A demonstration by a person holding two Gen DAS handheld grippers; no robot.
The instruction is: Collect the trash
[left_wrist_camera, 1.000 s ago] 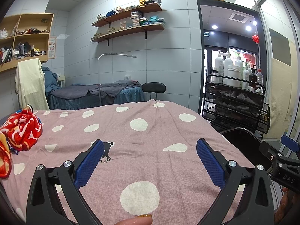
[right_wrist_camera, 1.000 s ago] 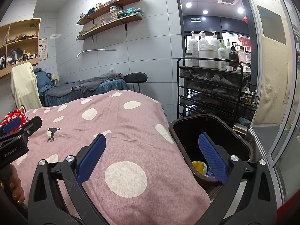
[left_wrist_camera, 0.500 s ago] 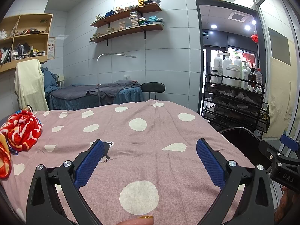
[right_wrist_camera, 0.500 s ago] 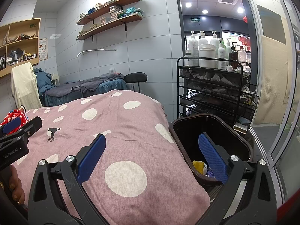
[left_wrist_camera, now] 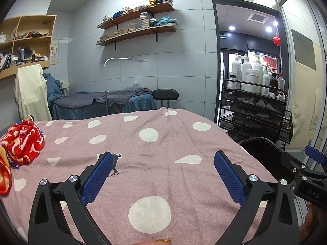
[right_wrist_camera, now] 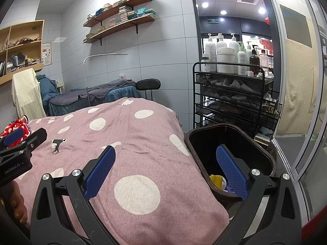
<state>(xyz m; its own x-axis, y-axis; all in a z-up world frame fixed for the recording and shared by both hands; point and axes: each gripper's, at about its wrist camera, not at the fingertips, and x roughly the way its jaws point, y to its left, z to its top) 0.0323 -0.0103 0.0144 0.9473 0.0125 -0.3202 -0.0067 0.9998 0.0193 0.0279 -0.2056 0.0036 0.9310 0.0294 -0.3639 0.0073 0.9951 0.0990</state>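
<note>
**Both hand-held grippers empty; trash in bin beside bed**

Left hand-held gripper (left_wrist_camera: 163, 167) hovered over the pink polka-dot bedspread (left_wrist_camera: 163, 143), its blue fingers spread wide, nothing between them. Right hand-held gripper (right_wrist_camera: 165, 163) likewise stood wide apart and empty; its left finger was over the bedspread edge, its right finger over the mouth of the dark trash bin (right_wrist_camera: 263, 153).

The bin stood on the floor, close against the right side of the bed. Inside, at the bottom, lay a yellow scrap (right_wrist_camera: 216, 180) with some pale bits next to it, partly hidden behind the right finger.

A red patterned cloth (left_wrist_camera: 22, 143) lay bunched at the far left of the bedspread, well apart from both grippers. A black wire cart (right_wrist_camera: 235, 100) carrying white bottles stood behind the bin.
</note>
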